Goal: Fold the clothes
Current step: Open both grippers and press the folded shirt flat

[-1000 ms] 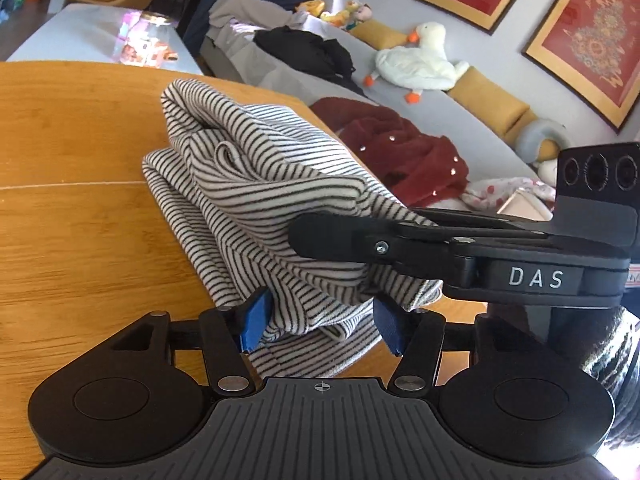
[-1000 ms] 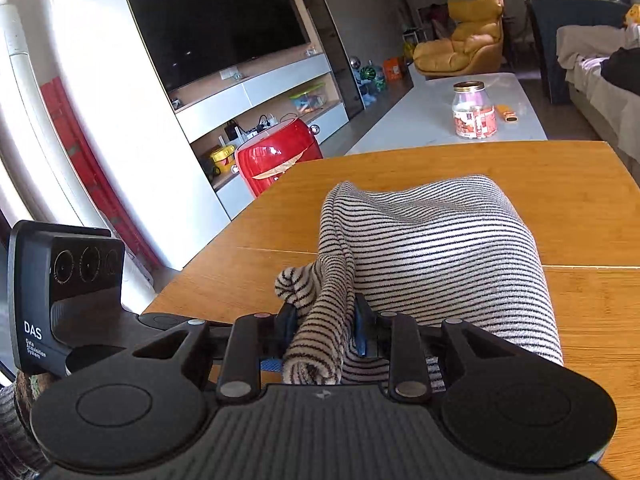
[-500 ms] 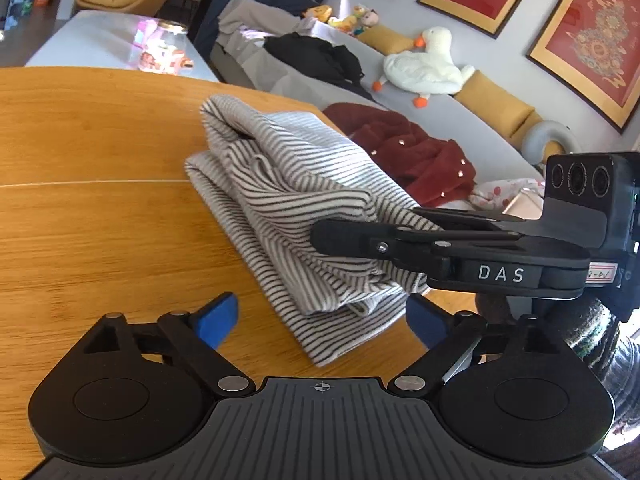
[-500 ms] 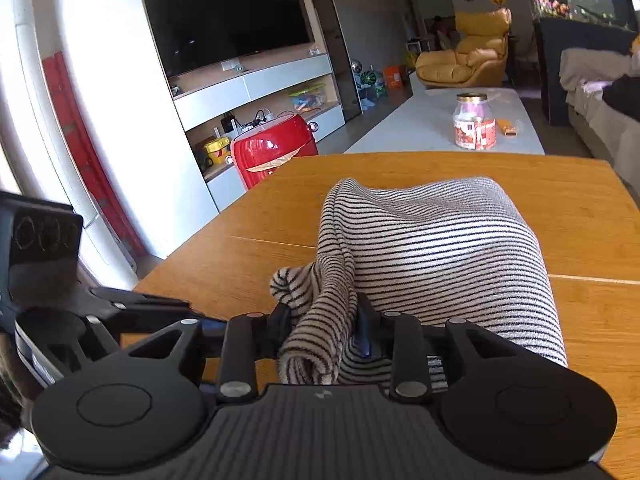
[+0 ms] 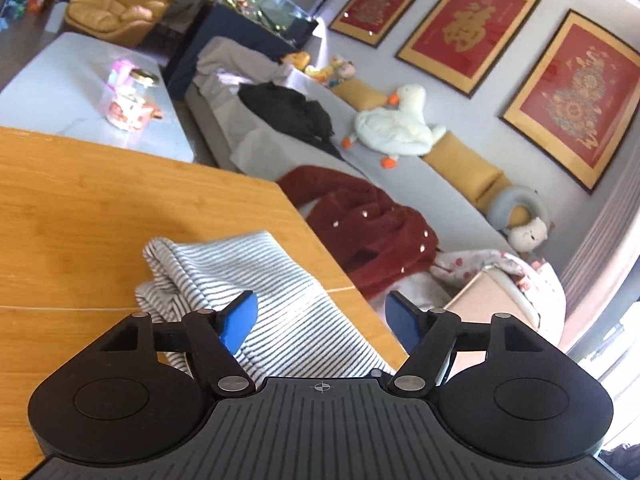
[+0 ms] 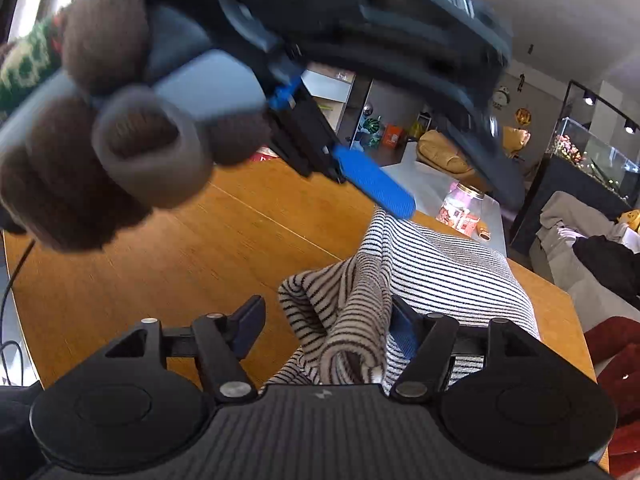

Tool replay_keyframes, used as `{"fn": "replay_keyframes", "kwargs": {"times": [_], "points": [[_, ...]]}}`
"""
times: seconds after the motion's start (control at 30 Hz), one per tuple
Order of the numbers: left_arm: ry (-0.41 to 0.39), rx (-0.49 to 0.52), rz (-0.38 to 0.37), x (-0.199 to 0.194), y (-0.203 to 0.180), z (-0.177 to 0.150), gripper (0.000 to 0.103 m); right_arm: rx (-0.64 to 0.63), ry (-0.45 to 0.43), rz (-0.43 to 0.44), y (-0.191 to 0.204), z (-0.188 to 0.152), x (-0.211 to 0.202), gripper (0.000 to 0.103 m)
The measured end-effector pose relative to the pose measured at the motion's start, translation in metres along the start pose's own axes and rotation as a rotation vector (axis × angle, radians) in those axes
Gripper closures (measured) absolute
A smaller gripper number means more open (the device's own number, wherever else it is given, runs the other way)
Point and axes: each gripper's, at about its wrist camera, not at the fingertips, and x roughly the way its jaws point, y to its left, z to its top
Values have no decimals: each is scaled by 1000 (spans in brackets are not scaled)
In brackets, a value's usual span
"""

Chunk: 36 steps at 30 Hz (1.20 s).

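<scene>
Black-and-white striped knit garment lay bunched on the wooden table, toward its 3 o'clock edge. Both pairs of fingers, left and right, stood wide apart, gripping nothing, probably freeing the cloth to settle.

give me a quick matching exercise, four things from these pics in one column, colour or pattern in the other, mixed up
Things:
1. top
2. goose toy
3. table
4. finger pads

Looks:
a. blue
b. black and white stripes
c. white with orange beak and feet
d. orange-brown wood

Pairs: 1-b, 2-c, 3-d, 4-a
</scene>
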Motion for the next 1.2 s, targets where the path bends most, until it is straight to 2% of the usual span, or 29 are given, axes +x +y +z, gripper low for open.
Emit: {"fn": "replay_keyframes", "kwargs": {"times": [0.07, 0.13, 0.3, 0.4, 0.47, 0.53, 0.8, 0.97, 1.2], "points": [[42, 31, 50, 20, 0, -4, 36, 56, -11, 16, -15, 2, -14, 12], [76, 54, 88, 36, 1, -7, 40, 109, -46, -12, -35, 0, -32, 0], [56, 7, 57, 28, 16, -14, 40, 330, -82, -80, -86, -11, -50, 0], [54, 1, 56, 27, 19, -15, 40, 439, 3, -110, -102, -25, -34, 0], [54, -3, 56, 27, 21, -16, 40, 476, 66, -88, -104, -37, -22, 0], [57, -6, 59, 27, 22, -17, 40, 461, 105, -75, -97, -49, -13, 0], [50, -32, 79, 22, 21, -11, 40, 413, 65, -136, -81, -54, -17, 0], [-36, 80, 154, 11, -3, 1, 25, 396, 49, -162, -76, -54, -20, 0], [18, 79, 197, 40, 9, 5, 25, 399, 39, -172, -76, -53, -23, 0]]}}
